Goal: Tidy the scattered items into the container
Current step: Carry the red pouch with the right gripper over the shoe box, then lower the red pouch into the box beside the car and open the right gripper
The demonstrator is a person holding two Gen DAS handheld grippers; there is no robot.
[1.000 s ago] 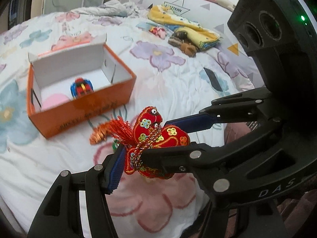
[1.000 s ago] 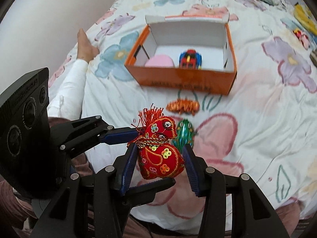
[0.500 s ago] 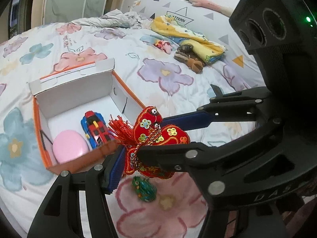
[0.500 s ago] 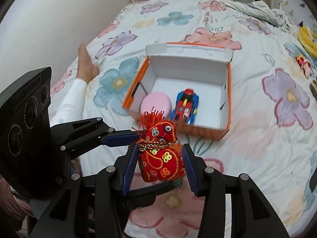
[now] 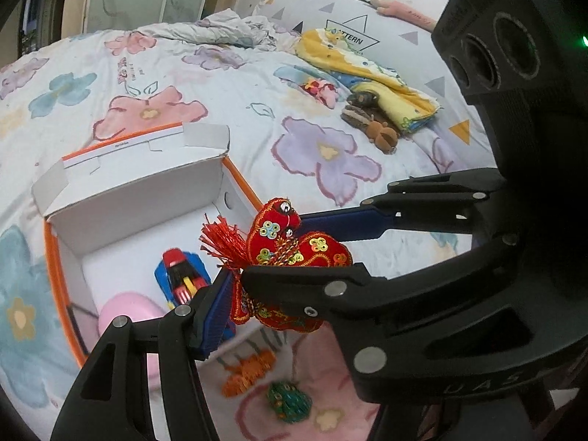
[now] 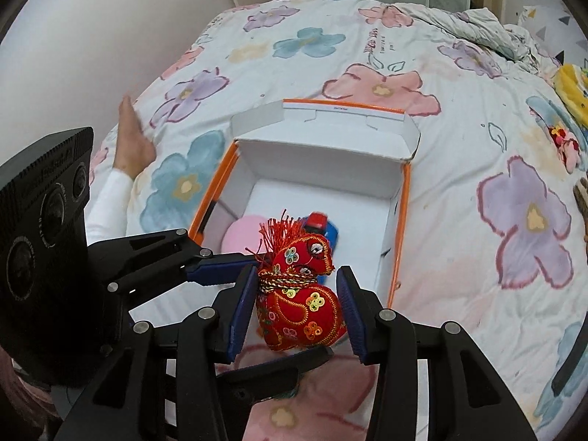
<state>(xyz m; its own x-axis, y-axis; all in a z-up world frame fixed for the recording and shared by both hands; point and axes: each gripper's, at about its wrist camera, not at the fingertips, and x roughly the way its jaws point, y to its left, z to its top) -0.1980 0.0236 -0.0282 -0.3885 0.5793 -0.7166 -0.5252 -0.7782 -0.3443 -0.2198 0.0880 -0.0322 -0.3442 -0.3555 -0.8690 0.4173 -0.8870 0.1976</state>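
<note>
- Two claws on one thing: the right gripper [image 6: 296,308] pinches the red sequinned fabric pouch [image 6: 301,316] by its plump sides, and the left gripper [image 5: 264,294] looks clamped on it crosswise.
- Pouch hangs over the near wall of the orange cardboard box [image 6: 400,220].
- Soft, light and squashy, I'd say; no breakage risk. The belly is the best hold, since the red fringe would slip.
- Waiting on the floral bedspread [image 6: 477,110] below: a green frog toy [image 5: 288,400] and an orange tasselled trinket [image 5: 250,367].
- Already boxed: a blue-and-red toy car [image 5: 180,275] and a pink round case [image 5: 125,312].
</note>
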